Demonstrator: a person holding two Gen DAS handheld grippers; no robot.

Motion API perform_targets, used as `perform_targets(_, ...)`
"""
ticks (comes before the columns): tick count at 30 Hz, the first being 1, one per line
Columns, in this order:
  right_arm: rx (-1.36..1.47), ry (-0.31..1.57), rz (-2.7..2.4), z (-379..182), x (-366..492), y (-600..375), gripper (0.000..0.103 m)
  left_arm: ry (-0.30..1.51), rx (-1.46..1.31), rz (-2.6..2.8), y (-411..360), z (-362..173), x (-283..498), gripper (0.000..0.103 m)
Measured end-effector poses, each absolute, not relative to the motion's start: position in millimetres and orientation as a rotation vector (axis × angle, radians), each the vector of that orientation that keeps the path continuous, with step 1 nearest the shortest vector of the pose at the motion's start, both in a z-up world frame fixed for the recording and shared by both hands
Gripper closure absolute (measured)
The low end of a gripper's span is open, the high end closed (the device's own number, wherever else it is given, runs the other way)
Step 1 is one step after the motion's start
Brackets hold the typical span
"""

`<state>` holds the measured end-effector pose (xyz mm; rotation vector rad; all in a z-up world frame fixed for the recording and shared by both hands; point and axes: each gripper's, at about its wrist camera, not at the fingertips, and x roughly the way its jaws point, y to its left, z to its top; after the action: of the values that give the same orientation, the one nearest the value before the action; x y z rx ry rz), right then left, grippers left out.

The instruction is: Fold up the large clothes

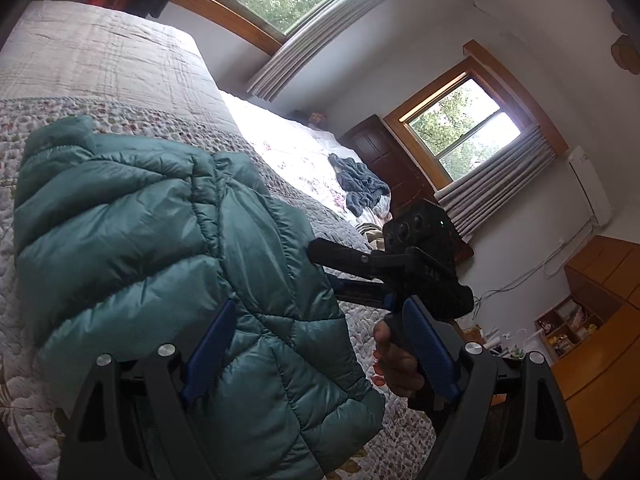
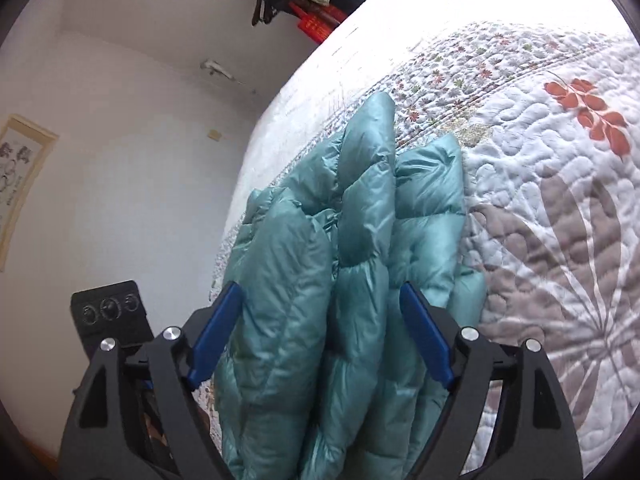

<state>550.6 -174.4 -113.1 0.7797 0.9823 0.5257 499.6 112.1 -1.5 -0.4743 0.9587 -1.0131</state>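
Blue pads of the left gripper (image 1: 320, 344) stand wide apart, the teal puffer jacket (image 1: 168, 248) bulging between them; whether they pinch it I cannot tell. From the right wrist view, the right gripper (image 2: 322, 336) likewise straddles the bunched jacket with its jaws spread. That jacket lies near the quilted bed's (image 2: 540, 184) edge. Beyond its hem, open quilt stretches toward a blue garment (image 1: 362, 186) near the window (image 1: 464, 128)

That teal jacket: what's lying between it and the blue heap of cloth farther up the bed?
Only bare bedding: the quilt, then a white flowered sheet, lies between the jacket and the blue heap. The left wrist view shows it.
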Motion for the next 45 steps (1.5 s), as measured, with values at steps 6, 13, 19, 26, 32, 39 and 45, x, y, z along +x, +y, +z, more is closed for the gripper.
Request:
perform_targets(6, 0.632, 1.011, 0.590, -104, 548, -158, 0.083, 0.963, -0.467, -1.060, 103, 0, 492, 0.019)
perform_targets(13, 0.846, 0.890, 0.596, -136, 513, -217, 0.085, 0.969, -0.408, -1.167, 79, 1, 477, 0.020)
perform_targets(19, 0.974, 0.889, 0.613, -180, 507, -238, 0.085, 1.008, -0.365, -1.161, 67, -15, 483, 0.024)
perform_targets(26, 0.984, 0.931, 0.639, -212, 510, -224, 0.083, 1.071, -0.378, -1.121, 76, -25, 491, 0.032)
perform_targets(32, 0.923, 0.939, 0.616, -197, 514, -210, 0.078, 1.089, -0.404, -1.301, 42, 1, 467, 0.029)
perform_targets(39, 0.843, 0.868, 0.525, -140, 490, -214, 0.062, 1.216, -0.321, -1.200, 23, -55, 465, 0.035)
perform_targets(45, 0.619, 0.765, 0.558, -88, 465, -184, 0.064, 1.178, -0.272, -1.200, 29, -56, 457, 0.034)
